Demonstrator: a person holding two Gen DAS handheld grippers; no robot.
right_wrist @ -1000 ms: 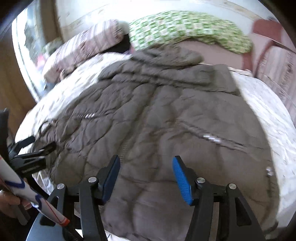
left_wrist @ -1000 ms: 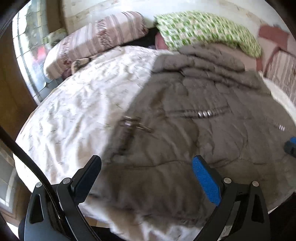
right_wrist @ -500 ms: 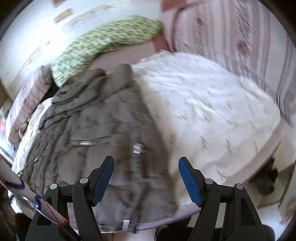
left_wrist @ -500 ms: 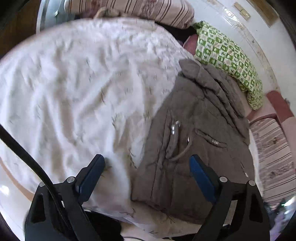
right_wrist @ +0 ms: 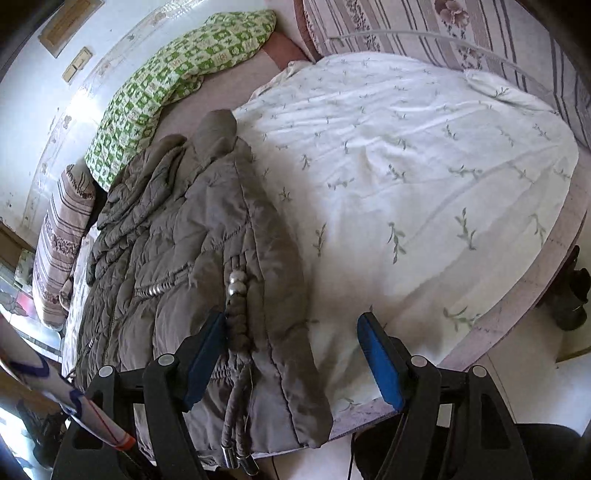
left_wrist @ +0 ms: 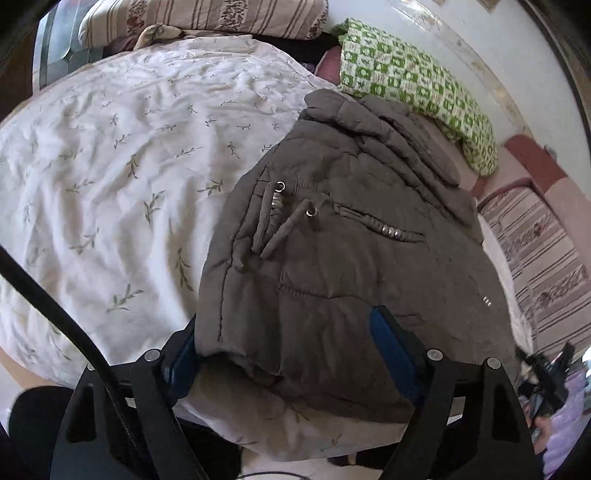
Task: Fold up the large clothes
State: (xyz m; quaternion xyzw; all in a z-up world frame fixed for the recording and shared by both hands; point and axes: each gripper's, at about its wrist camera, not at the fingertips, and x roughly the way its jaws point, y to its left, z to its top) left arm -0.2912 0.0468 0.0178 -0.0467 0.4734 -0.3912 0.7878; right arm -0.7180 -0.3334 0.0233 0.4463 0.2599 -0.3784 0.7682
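Your left gripper point(left_wrist: 284, 354) has just been closing, its jaws wide astride the near hem corner of the grey quilted jacket point(left_wrist: 343, 258), not yet pinching; your right gripper point(right_wrist: 291, 365), wide, straddles the opposite hem edge, holding nothing. The jacket lies flat on the leaf-print bedspread point(right_wrist: 424, 177); judge it bulky, soft, slippery, so grip deep at the hem corners. Dangling drawcords point(right_wrist: 236, 424) may snag. Beyond, the green checked blanket point(left_wrist: 413, 81) and striped pillow point(left_wrist: 207, 16) leave folding room.

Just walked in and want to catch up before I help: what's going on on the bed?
A person is working a gripper in each hand at the near hem of a grey padded jacket spread on the floral bedspread. The left gripper, just narrowing, straddles the jacket's near left corner. The right gripper straddles its right edge. Neither set of fingers has clamped; no fold has started.
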